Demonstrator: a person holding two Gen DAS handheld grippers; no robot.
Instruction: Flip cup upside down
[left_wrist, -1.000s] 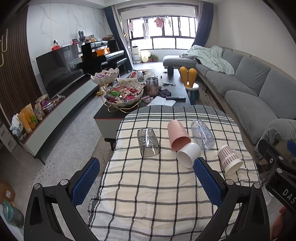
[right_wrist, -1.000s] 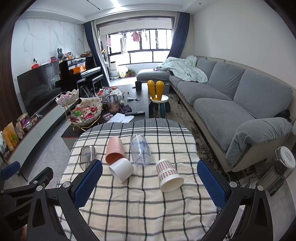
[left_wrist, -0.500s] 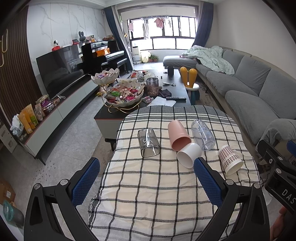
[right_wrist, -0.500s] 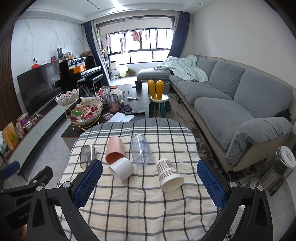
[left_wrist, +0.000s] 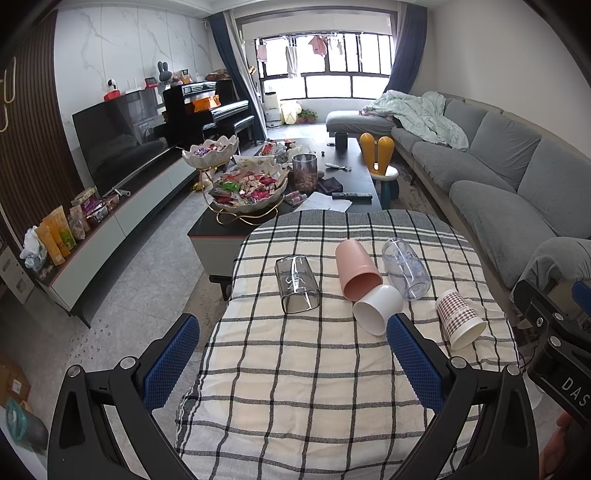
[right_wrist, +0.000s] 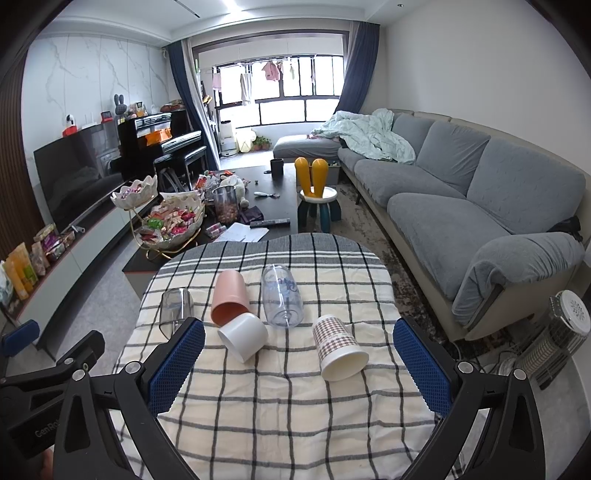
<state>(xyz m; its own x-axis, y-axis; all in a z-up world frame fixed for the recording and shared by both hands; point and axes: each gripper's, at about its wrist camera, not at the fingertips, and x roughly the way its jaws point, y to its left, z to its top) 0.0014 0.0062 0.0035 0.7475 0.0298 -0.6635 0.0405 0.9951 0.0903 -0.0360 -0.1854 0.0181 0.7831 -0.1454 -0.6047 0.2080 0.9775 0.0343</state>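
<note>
Several cups lie on their sides on a checked tablecloth (left_wrist: 295, 369): a smoky square glass (left_wrist: 296, 283) (right_wrist: 176, 309), a pink cup (left_wrist: 356, 269) (right_wrist: 229, 297), a white cup (left_wrist: 377, 309) (right_wrist: 243, 336), a clear plastic cup (left_wrist: 405, 267) (right_wrist: 282, 301) and a plaid paper cup (left_wrist: 460, 319) (right_wrist: 339, 347). My left gripper (left_wrist: 291, 365) is open and empty, held above the near table. My right gripper (right_wrist: 299, 369) is open and empty, back from the plaid cup.
A dark coffee table (left_wrist: 354, 177) with snack bowls (left_wrist: 247, 190) and a jar stands beyond the table. A grey sofa (right_wrist: 461, 206) runs along the right. A TV unit (left_wrist: 110, 221) is at the left. A heater (right_wrist: 557, 339) stands at right.
</note>
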